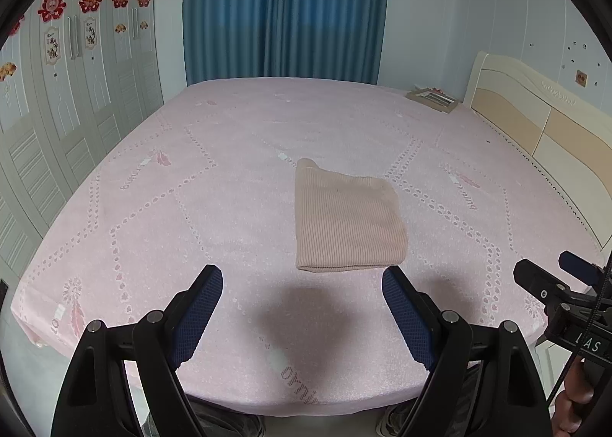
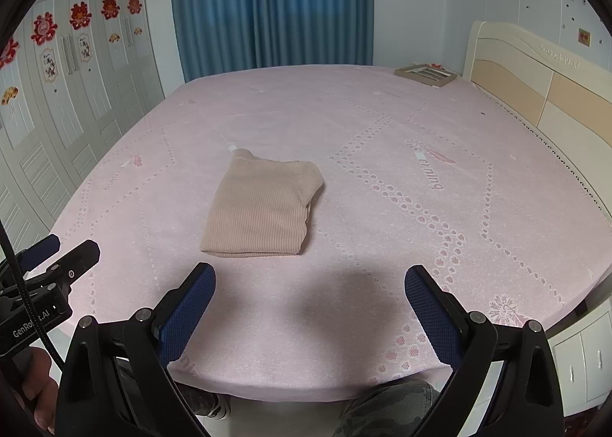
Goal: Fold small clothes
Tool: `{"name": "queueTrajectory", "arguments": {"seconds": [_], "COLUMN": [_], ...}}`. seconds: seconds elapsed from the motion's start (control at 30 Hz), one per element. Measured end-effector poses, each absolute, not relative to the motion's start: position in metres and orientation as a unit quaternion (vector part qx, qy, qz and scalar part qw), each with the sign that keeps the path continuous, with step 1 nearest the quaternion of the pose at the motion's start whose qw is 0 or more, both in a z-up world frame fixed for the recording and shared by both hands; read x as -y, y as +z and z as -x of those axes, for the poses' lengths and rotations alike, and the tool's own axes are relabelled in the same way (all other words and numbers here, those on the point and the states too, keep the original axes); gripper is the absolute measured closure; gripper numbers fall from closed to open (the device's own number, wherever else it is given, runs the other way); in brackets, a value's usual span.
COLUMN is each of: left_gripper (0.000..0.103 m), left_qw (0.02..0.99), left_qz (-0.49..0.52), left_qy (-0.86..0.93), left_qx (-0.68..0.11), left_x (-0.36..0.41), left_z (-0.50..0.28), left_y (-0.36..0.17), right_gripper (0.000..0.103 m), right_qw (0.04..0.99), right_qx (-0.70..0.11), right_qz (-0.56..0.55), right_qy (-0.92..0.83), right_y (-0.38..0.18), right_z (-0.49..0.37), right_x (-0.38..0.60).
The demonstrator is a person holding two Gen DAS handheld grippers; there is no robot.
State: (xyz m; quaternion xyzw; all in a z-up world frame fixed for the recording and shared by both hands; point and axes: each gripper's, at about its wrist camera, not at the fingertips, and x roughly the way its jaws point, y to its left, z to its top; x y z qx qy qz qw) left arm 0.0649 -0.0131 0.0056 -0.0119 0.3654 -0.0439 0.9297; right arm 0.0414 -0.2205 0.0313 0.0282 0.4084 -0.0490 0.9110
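A beige ribbed garment [image 1: 348, 219] lies folded into a compact rectangle on the pink bed sheet [image 1: 229, 169]; it also shows in the right wrist view [image 2: 264, 207]. My left gripper [image 1: 302, 284] is open and empty, held above the bed's near edge, just short of the garment's near side. My right gripper [image 2: 310, 280] is open and empty, near the garment and a little to its right. The right gripper shows at the right edge of the left wrist view [image 1: 550, 276], and the left gripper at the left edge of the right wrist view [image 2: 65, 257].
A flat picture frame [image 1: 432, 96] lies at the bed's far right corner by the cream headboard [image 1: 535, 123]. White wardrobe doors [image 1: 76, 93] stand to the left, blue curtains [image 1: 287, 8] behind. A white cabinet [image 2: 581, 356] stands at the right by the bed's near corner.
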Motion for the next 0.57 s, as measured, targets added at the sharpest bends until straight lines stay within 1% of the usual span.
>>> {"name": "queueTrajectory", "arguments": {"seconds": [0.57], "left_gripper": [0.018], "left_qw": [0.933], "left_qz": [0.012], "left_qy": [-0.041], "left_qx": [-0.357], "left_x": [0.0101], "left_z": [-0.0717], "left_y": [0.0069], "right_gripper": [0.005], "right_qw": [0.914], "right_qx": [-0.402], "right_qz": [-0.029], "right_qy": [-0.041], "right_y": [0.0341], "right_z": [-0.0454], "right_x": [0.2150]}}
